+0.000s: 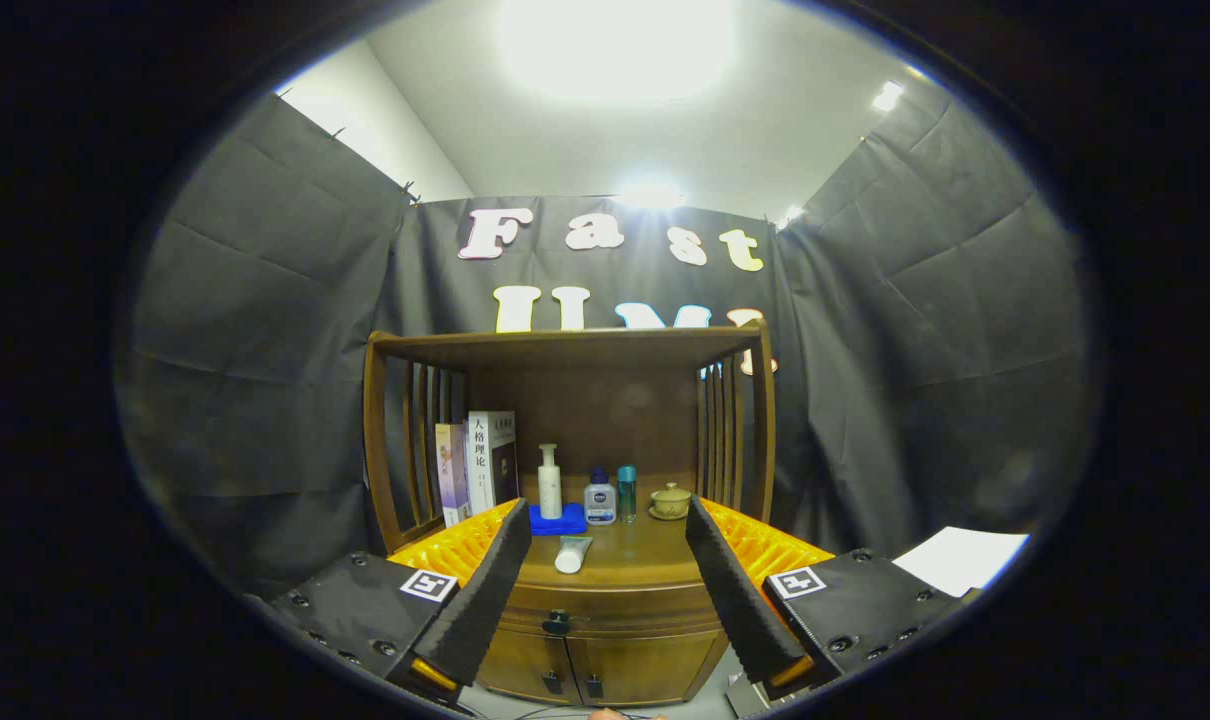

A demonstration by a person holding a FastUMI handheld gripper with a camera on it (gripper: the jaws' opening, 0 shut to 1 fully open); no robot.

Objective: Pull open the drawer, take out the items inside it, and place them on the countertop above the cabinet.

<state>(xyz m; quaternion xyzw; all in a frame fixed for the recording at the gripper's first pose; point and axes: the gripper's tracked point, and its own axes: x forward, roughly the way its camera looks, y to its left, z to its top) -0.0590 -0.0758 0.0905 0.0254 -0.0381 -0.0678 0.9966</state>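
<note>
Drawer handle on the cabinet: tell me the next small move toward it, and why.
Probably ease the open gripper forward and slightly down toward the dark drawer handle. The drawer looks closed, the handle sits between and beyond the spread fingers, untouched, and nothing is gripped yet.

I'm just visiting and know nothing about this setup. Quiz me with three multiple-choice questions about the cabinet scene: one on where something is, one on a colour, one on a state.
1. Where does the white tube lie?
A. on the countertop, in front of the blue cloth
B. inside the drawer
C. on the floor

2. What colour is the cloth under the pump bottle?
A. red
B. blue
C. green

3. How is the drawer?
A. pulled out
B. removed
C. closed

Answers: 1 A, the tube rests on the countertop. 2 B, it is plainly blue. 3 C, its front sits flush, and the tool is open, short of it.
</note>
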